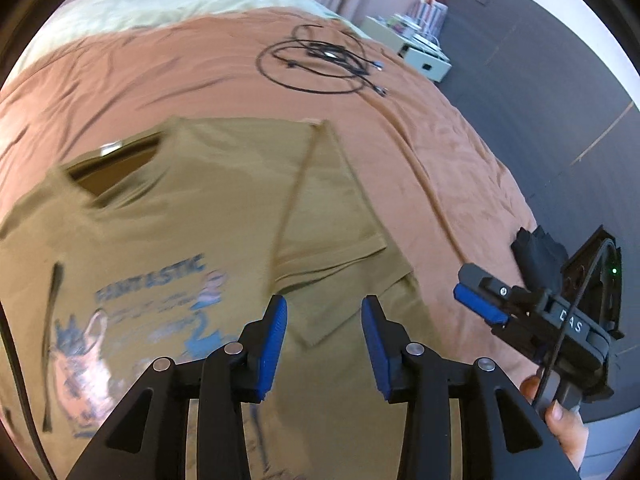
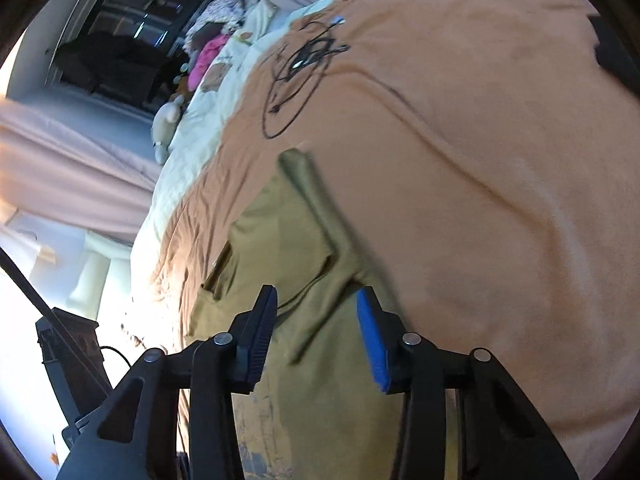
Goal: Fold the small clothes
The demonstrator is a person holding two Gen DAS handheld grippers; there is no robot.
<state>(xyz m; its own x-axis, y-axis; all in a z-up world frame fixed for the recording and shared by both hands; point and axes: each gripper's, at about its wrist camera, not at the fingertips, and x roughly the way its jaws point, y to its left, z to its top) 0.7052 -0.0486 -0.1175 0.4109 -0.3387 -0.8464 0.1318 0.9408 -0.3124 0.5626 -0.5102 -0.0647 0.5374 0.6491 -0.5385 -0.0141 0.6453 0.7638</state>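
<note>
The left gripper tilts steeply down at the frame's bottom centre, jaws partly spread, nothing between them. The olive t-shirt lies flat across the frame's left and centre, collar toward upper left. At lower right, the right gripper hovers over the sleeve, jaws apart, empty.

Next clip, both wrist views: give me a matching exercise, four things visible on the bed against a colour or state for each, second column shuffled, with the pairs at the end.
Things
1. T-shirt
2. Bedspread
3. Cable
4. T-shirt sleeve

Colour or state
A. black, lying coiled in loops
B. orange-brown, wrinkled, under everything
C. olive, spread print side up
D. folded inward over the shirt's body

Pairs: 1-C, 2-B, 3-A, 4-D
</note>
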